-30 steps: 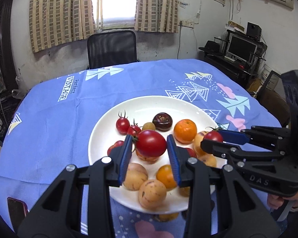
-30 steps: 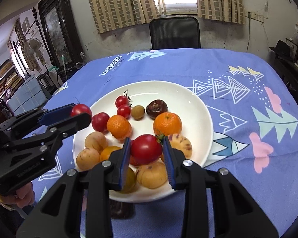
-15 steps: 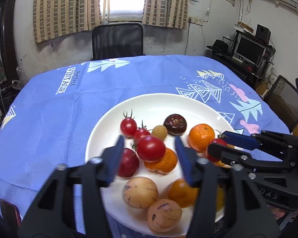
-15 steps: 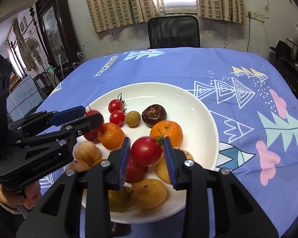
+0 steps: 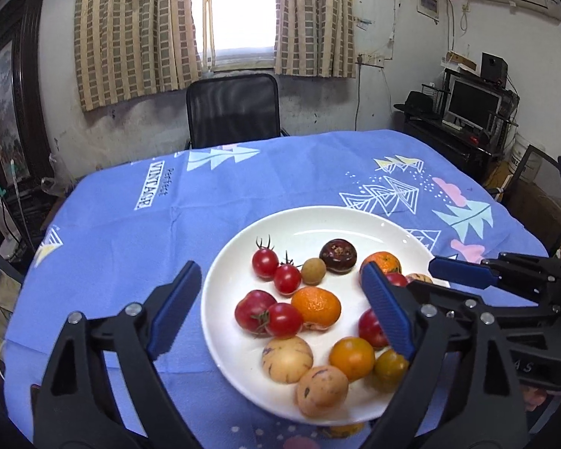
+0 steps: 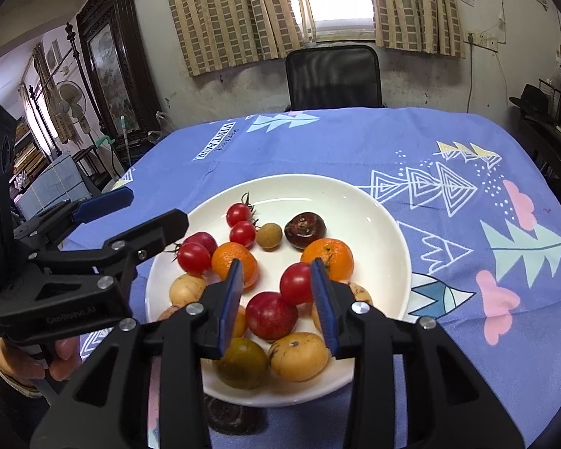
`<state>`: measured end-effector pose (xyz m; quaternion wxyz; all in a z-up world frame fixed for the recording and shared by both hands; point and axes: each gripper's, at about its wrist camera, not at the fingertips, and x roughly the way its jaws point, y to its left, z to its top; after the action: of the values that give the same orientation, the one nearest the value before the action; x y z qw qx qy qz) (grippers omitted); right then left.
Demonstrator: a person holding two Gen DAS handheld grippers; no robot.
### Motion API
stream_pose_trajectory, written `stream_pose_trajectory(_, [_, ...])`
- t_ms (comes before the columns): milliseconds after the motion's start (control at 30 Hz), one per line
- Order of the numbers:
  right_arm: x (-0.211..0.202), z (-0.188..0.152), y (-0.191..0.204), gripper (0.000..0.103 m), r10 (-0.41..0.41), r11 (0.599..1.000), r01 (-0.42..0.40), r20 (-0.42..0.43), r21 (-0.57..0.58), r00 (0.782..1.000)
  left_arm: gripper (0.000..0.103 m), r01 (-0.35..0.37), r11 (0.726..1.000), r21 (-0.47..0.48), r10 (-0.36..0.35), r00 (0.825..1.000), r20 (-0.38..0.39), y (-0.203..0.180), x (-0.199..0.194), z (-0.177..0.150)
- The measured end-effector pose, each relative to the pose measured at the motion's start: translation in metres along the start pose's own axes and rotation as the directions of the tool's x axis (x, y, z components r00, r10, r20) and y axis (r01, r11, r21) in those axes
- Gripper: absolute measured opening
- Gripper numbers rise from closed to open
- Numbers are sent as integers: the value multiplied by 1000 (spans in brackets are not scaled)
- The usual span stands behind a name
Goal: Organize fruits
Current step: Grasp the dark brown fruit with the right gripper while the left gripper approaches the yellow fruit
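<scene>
1. Left wrist view: the left tool [image 5: 280, 318] hangs above the near left part of the white plate [image 5: 318, 220] with its jaws spread wide and nothing between the pads. Below that gap sits a red tomato [image 5: 283, 320], touching a larger red fruit [image 5: 252, 308] and an orange mandarin [image 5: 316, 307]. Spotted yellow fruits crowd the near rim. The plate rests on the blue-clothed surface [image 5: 168, 232], towards its near edge.

2. Same view, right-hand side: the right tool [image 5: 422, 277] reaches in over the plate, and only a sliver of red shows by its fingers, so its grip can't be read from this side.

3. Right wrist view: the right tool [image 6: 276, 292] has its jaws partly spread. A red tomato [image 6: 296, 283] sits close against the right-hand blue pad [image 6: 323, 299], with a clear gap to the left-hand pad. It looks loose and lying on the pile, just above a dark red fruit [image 6: 271, 315].

4. Risk, as I judge it: round fruit stacked on round fruit. A nudge from either tool could roll a tomato off the heap and across the plate, and the fruits at the near rim could tip over onto the cloth.

5. Second risk: both tools are working over one plate, close together. A careless swing could knock finger against finger, or shove the plate towards the near edge.
</scene>
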<state>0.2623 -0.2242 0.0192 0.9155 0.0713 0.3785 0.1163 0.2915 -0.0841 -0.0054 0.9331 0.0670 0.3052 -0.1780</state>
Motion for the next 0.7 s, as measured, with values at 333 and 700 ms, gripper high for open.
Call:
stream_pose_trajectory(333, [-33,-36,25,38,62,997,-62,5,-51,998,90,8,995,98,-13,999,45,12,-59,-37])
stream_pose_trajectory(700, [-46,-79,45,38,75,990,-83,-69,-118,995,91,118,979,167,-116,993,-20,15,-76,-92])
